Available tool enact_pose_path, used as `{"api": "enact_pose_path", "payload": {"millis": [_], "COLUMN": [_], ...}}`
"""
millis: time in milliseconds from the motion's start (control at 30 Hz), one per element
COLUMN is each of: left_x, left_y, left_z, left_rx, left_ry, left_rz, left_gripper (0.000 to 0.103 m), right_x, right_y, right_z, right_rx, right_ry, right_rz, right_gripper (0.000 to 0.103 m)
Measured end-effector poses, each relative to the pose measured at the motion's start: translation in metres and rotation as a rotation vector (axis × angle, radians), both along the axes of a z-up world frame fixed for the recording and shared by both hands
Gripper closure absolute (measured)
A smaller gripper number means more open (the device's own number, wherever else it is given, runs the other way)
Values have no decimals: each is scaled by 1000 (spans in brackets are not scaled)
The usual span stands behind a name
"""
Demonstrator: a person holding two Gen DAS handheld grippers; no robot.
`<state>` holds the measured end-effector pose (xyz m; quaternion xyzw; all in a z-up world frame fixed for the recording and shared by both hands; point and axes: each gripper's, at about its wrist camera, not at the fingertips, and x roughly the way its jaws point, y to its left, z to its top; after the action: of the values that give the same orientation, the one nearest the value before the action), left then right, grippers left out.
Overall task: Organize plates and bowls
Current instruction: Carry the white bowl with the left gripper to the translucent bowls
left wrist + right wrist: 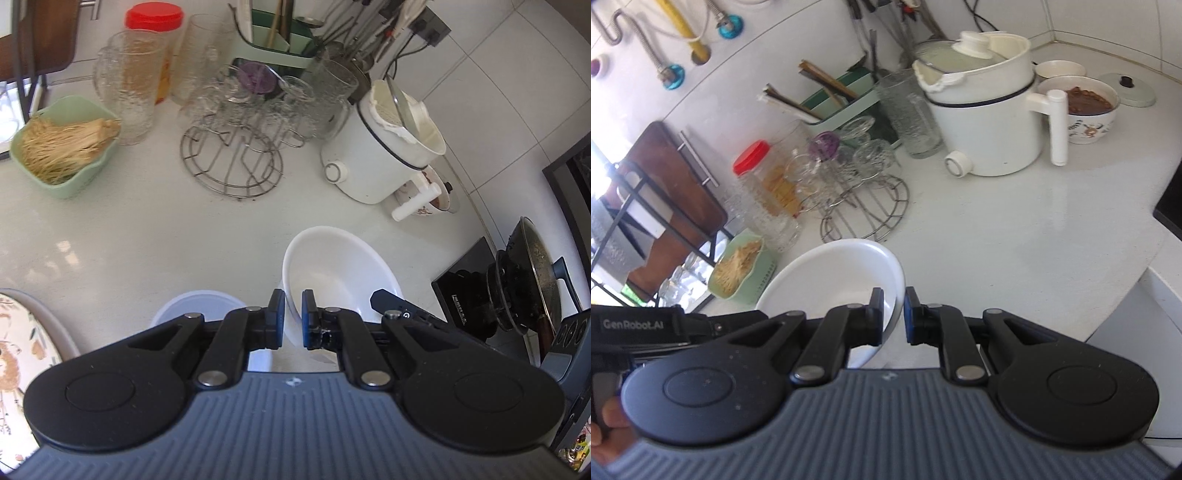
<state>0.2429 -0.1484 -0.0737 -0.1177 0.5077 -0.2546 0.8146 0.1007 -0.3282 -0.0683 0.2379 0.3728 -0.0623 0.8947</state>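
On the white countertop [140, 229], a green dish of dried noodles [62, 147] sits far left. Beside it stand a textured glass pitcher [135, 85] and a red-lidded jar [155, 22]. A wire rack of glass cups [236, 147] stands mid-counter. To the right is a white electric pot [373, 147], with a wok [539, 273] at the right edge.

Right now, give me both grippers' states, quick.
Left gripper: shut on the white bowl, pinching its rim.
Right gripper: shut on the same white bowl, at its opposite rim.
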Motion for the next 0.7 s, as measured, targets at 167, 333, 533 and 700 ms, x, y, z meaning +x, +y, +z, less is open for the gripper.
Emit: {"api": "enact_pose_path", "payload": {"millis": [167,333,533,700], "left_x": [0,-3,-8,-11], "left_y": [23,44,65,72], "left_z": [-2,-11,-28,-44], "left_rx": [10,12,30,59], "left_ry": [-7,18,41,65], "left_rz": [43,87,145,161], "left_gripper": [94,94,94,94], "right_x": [10,19,26,29], "right_y": [21,39,65,78], "right_z": [8,5,-10,-20], "right_rx": [-20,-47,-107,-144], "right_ry": [-16,11,70,101], "right_rz": [58,133,234,275], "right_gripper": [89,89,89,88]}}
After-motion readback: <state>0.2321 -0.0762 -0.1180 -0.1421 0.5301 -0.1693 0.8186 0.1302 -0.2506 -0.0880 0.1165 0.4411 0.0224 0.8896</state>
